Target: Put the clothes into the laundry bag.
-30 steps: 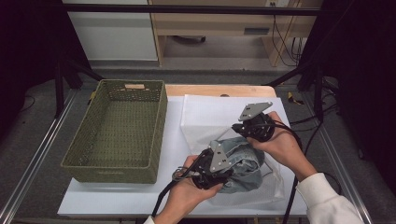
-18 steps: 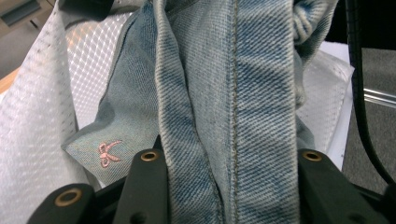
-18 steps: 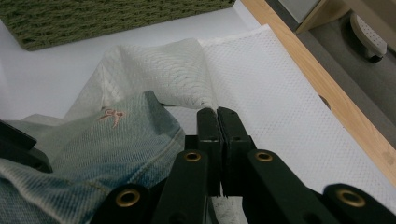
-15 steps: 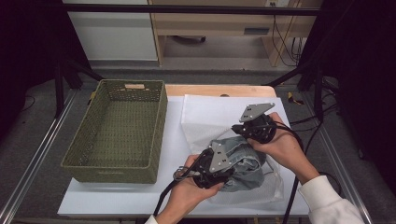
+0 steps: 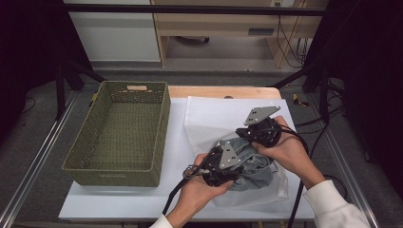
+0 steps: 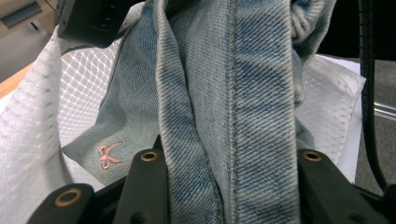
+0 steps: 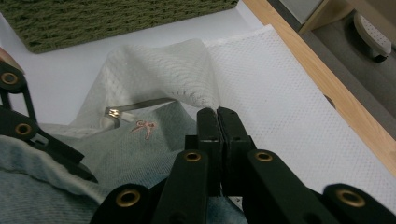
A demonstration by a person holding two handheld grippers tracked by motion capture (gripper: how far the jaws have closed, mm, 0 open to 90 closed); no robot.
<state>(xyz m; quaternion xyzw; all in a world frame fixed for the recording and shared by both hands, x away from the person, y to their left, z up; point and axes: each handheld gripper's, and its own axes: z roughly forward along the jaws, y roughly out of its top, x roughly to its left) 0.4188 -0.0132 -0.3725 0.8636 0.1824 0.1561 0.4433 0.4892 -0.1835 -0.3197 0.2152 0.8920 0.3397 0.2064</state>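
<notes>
A light-blue denim garment (image 5: 259,172) lies bunched partly inside a white mesh bag (image 5: 214,114) on the table. My left gripper (image 5: 236,167) is shut on a thick fold of the denim (image 6: 229,116), which fills the gap between its jaws. A small pink bow (image 6: 108,156) is stitched on the cloth. My right gripper (image 5: 243,135), just behind the denim, has its jaws pressed together on the lifted edge of the mesh bag (image 7: 187,70), holding it up over the denim (image 7: 140,149). The bag's metal zip pull (image 7: 112,113) hangs by the opening.
A green woven basket (image 5: 161,123) stands empty at the left of the white table cover (image 5: 119,202). A wooden table edge (image 5: 214,91) runs along the back. Cables trail from both grippers toward the front edge.
</notes>
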